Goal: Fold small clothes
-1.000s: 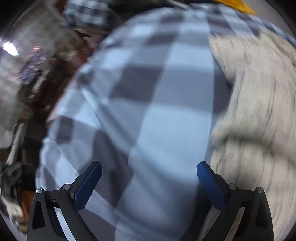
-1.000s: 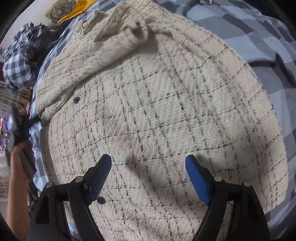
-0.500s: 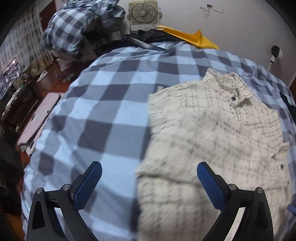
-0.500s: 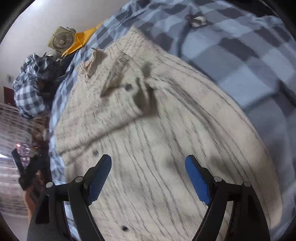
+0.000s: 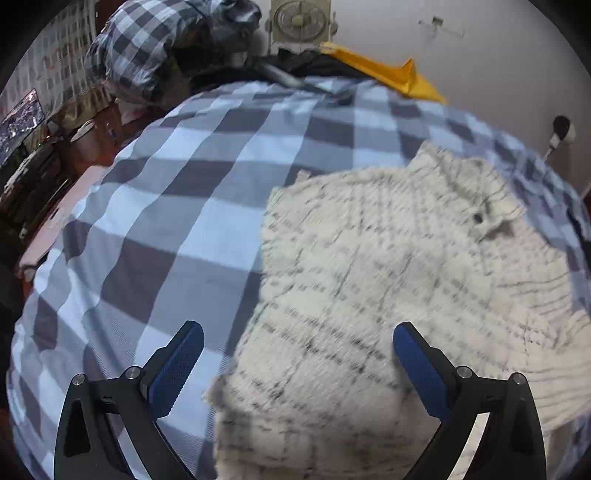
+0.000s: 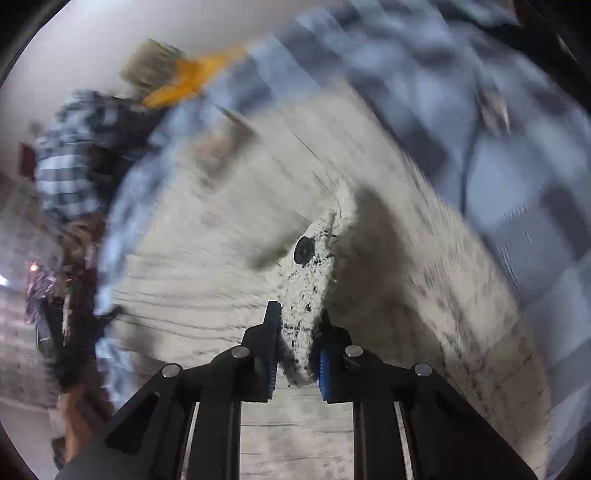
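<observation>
A cream jacket with thin black check lines (image 5: 388, 266) lies spread on a blue-and-grey checked bed cover (image 5: 192, 206). My left gripper (image 5: 297, 354) hangs open above the jacket's near left edge, with nothing between its blue pads. In the blurred right wrist view my right gripper (image 6: 297, 332) is closing on a raised fold of the same cream jacket (image 6: 310, 280). The fold carries a dark button (image 6: 303, 249) and stands pinched between both pads. The rest of the jacket (image 6: 221, 229) lies below it on the cover.
A heap of checked cloth (image 5: 162, 48) sits at the bed's far left. A fan (image 5: 300, 22) and a yellow sheet (image 5: 384, 72) stand against the white wall. Furniture and a screen (image 5: 22, 122) crowd the left side. A person's arm (image 6: 74, 406) shows at lower left.
The right gripper went from wide open to closed on a fold of the jacket and lifted it. The left gripper rose and tilted up, so more of the jacket and bed shows.
</observation>
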Action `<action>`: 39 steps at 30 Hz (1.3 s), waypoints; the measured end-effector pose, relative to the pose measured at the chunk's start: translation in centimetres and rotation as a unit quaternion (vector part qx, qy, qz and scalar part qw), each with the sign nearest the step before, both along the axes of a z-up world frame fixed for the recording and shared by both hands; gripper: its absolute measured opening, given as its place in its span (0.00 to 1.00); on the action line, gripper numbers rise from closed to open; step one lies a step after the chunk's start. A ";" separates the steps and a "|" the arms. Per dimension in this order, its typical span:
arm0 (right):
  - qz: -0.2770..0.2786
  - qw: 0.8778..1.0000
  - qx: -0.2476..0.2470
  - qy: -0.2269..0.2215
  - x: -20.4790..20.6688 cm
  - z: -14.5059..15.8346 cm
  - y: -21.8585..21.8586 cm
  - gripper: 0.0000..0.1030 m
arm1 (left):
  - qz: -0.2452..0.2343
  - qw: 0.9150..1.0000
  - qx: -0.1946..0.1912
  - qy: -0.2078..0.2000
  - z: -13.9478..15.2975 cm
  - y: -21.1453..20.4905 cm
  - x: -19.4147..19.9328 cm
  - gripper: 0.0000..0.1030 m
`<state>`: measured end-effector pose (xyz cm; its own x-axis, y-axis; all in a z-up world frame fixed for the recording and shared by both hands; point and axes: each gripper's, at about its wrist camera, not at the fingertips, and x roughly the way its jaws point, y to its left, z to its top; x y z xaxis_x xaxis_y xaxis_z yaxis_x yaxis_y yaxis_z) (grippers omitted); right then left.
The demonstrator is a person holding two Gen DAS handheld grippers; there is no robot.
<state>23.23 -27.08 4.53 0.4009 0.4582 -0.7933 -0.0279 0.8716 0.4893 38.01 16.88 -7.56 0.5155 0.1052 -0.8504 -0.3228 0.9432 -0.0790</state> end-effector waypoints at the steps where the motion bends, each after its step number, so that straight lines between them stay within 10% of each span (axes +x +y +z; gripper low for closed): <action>1: 0.012 0.999 0.010 -0.036 -0.4 2.3 0.2 0.13 | -0.001 1.000 -0.006 -0.006 0.1 -0.2 0.1 1.00; 7: 0.014 0.983 0.054 -0.175 -1.0 5.9 -3.1 0.20 | -0.023 0.996 -0.049 0.069 -3.1 -1.7 1.2 1.00; 9: -0.033 0.995 -0.057 -0.074 0.6 1.2 -4.7 0.53 | -0.033 0.991 -0.004 0.126 -5.3 -2.9 1.7 1.00; 11: -0.094 0.977 -0.177 0.078 1.0 -4.4 -7.1 0.60 | -0.057 0.989 0.043 0.128 -5.5 -4.5 1.6 1.00; 16: -0.268 0.955 -0.084 0.095 -3.8 -4.3 -12.9 0.60 | -0.064 0.991 0.113 0.037 -0.5 -6.5 0.5 1.00; 20: -0.175 0.982 -0.076 -0.003 -3.8 0.5 -8.0 0.65 | -0.037 0.991 0.110 -0.062 3.4 -7.1 -1.7 1.00; 25: -0.027 0.999 0.011 -0.031 -1.7 -0.4 -2.2 0.76 | -0.052 0.989 0.136 0.026 -2.6 -8.0 -0.5 1.00; 31: -0.003 0.990 -0.141 0.011 -1.2 -7.0 0.3 0.76 | -0.047 0.987 0.154 -0.028 -6.8 -7.9 -2.5 1.00; 35: 0.005 0.986 -0.168 0.000 -2.3 -4.8 0.9 0.76 | -0.048 0.985 0.164 0.015 -4.2 -7.5 -2.8 1.00; 39: 0.000 0.994 -0.105 -0.039 -6.0 1.3 -0.9 0.76 | -0.072 0.980 0.184 -0.032 2.3 -7.4 -8.8 1.00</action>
